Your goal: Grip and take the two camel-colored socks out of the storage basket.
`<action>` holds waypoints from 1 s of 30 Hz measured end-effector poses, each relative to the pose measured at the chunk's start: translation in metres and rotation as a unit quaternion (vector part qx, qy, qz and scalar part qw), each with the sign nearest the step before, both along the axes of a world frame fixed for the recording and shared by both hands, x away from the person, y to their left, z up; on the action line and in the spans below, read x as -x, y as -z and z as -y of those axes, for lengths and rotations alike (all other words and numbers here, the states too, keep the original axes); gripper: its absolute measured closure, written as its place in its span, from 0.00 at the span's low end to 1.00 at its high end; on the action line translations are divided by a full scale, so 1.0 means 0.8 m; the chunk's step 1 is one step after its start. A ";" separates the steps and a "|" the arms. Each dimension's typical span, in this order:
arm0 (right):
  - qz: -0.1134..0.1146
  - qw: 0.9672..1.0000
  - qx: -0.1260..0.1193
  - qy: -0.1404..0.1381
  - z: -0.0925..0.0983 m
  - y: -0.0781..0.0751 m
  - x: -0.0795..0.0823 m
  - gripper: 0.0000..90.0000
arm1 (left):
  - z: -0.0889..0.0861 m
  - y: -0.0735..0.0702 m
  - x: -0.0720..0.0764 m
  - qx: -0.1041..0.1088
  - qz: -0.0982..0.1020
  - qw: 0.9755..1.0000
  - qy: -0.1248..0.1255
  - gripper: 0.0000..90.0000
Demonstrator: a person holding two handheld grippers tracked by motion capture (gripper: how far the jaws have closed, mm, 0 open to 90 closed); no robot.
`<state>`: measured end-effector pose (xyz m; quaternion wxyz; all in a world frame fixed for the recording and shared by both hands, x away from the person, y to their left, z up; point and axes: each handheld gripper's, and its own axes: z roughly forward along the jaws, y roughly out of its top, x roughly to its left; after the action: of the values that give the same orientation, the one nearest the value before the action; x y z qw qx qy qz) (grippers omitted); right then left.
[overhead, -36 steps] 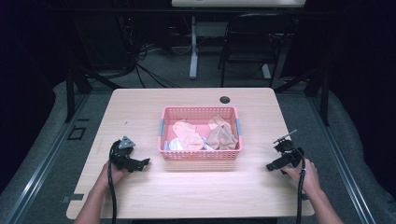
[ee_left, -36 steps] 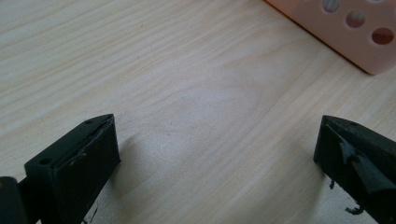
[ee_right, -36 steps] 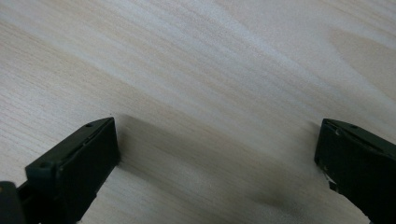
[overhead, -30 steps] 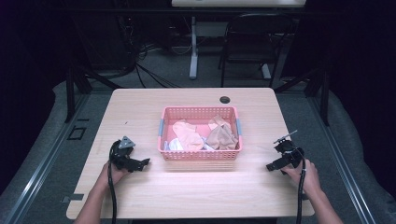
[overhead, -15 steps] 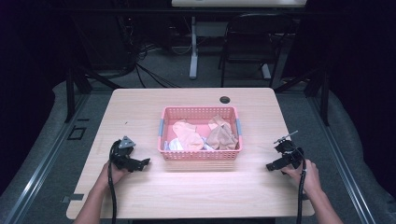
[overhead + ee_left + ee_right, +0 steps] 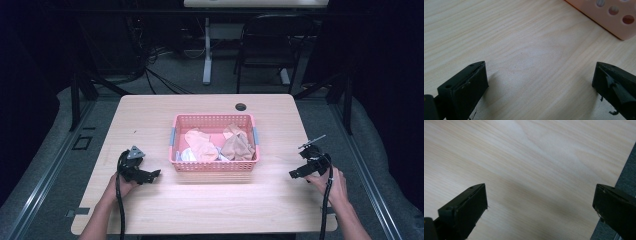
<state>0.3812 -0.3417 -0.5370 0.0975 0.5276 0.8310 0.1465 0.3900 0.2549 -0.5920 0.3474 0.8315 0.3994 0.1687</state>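
Pale wood table (image 6: pixel 210 210): light grain top with rounded corners; a small dark round hole (image 6: pixel 241 106) sits at 12 o'clock from the basket, near the far edge.
Pink basket (image 6: pixel 215 166): perforated plastic, rectangular, with grey handle clips on its short sides; it stands at the table's centre, between the two grippers and apart from both.
Basket contents: a peach cloth (image 6: pixel 199 144) lies toward the 9 o'clock side, a tan crumpled cloth (image 6: pixel 236 146) toward the 3 o'clock side, and a bit of pale blue-white fabric (image 6: pixel 186 155) at the near-left corner; the exact items cannot be told.
Left gripper (image 6: pixel 152 174): held in the person's left hand (image 6: pixel 121 184) at 8 o'clock from the basket, low over the table, a grey three-cornered plate on top, its tip pointing toward 3 o'clock. In the left gripper view its black jaws stand wide apart with bare wood between them and nothing grasped; a corner of the basket wall (image 6: pixel 610 17) shows at 1 o'clock.
Right gripper (image 6: pixel 296 174): held in the person's right hand (image 6: pixel 330 182) at 4 o'clock from the basket, near the table's right edge, its tip pointing toward 9 o'clock. In the right gripper view the jaws are spread wide, released, over bare wood; grey floor (image 6: pixel 627 177) shows past the table edge at 3 o'clock.
Cables: a black cable trails from each gripper back along each forearm toward 6 o'clock.
Background: a dark chair (image 6: pixel 272 45) and a white table leg (image 6: pixel 207 55) stand on the grey floor beyond the far edge.
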 end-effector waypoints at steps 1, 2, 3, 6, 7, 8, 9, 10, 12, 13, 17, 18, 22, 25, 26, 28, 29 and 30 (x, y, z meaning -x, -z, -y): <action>-0.001 1.000 -0.004 -0.003 -0.001 -0.003 0.000 0.00 | 0.000 0.000 0.000 0.000 0.000 1.000 0.000 0.00; 0.009 1.000 -0.016 0.001 -0.004 -0.005 0.001 0.00 | 0.000 0.000 0.000 0.000 0.000 1.000 0.000 0.00; 0.009 1.000 -0.016 0.001 -0.004 -0.005 0.001 0.00 | 0.000 0.000 0.000 0.000 0.000 1.000 0.000 0.00; 0.014 1.000 -0.024 -0.011 -0.011 -0.019 0.001 0.00 | 0.000 0.000 0.000 0.000 0.000 1.000 0.000 0.00; 0.019 0.999 -0.018 -0.020 -0.015 -0.027 0.001 0.00 | 0.000 0.000 0.000 0.000 0.000 1.000 0.000 0.00; 0.022 0.999 -0.018 -0.019 -0.018 -0.028 0.002 0.00 | 0.000 0.000 0.000 0.000 0.000 1.000 0.000 0.00; 0.017 0.999 -0.019 -0.023 -0.021 -0.030 0.003 0.00 | 0.000 0.000 0.000 0.000 0.000 1.000 0.000 0.00; 0.017 0.999 -0.019 -0.026 -0.022 -0.030 0.003 0.00 | 0.000 0.000 0.000 0.000 0.000 1.000 0.000 0.00; 0.016 0.999 -0.017 -0.028 -0.025 -0.031 0.004 0.00 | 0.000 0.000 0.000 0.000 0.000 1.000 0.000 0.00; 0.012 0.999 -0.017 -0.037 -0.030 -0.033 0.005 0.00 | 0.000 0.000 0.000 0.000 0.000 1.000 0.000 0.00; 0.013 0.999 -0.020 -0.041 -0.034 -0.034 0.006 0.00 | 0.000 0.000 0.000 0.000 0.000 1.000 -0.001 0.00; 0.009 0.999 -0.017 -0.044 -0.037 -0.035 0.006 0.00 | 0.000 0.000 0.000 0.000 0.000 1.000 -0.002 0.00; 0.009 0.999 -0.012 -0.044 -0.040 -0.036 0.006 0.00 | 0.000 0.000 0.000 0.000 0.000 1.000 -0.001 0.00; 0.012 0.999 -0.020 -0.045 -0.042 -0.039 0.006 0.00 | 0.000 0.000 0.000 0.000 0.000 1.000 -0.001 0.00; 0.012 0.999 -0.020 -0.045 -0.042 -0.039 0.006 0.00 | 0.000 0.000 0.000 0.000 0.000 1.000 -0.001 0.00; 0.008 0.999 -0.022 -0.048 -0.044 -0.044 0.006 0.00 | 0.000 0.000 0.000 0.000 0.000 1.000 -0.001 0.00; 0.010 0.999 -0.024 -0.046 -0.045 -0.047 0.006 0.00 | 0.000 0.000 0.000 0.001 -0.001 1.000 -0.002 0.00; 0.010 0.999 -0.025 -0.046 -0.045 -0.051 0.005 0.00 | 0.000 0.000 0.001 0.001 0.000 1.000 -0.003 0.00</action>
<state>0.3770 -0.3058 -0.4963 0.0861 0.4894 0.8496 0.1768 0.3894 0.2546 -0.5920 0.3472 0.8300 0.4023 0.1692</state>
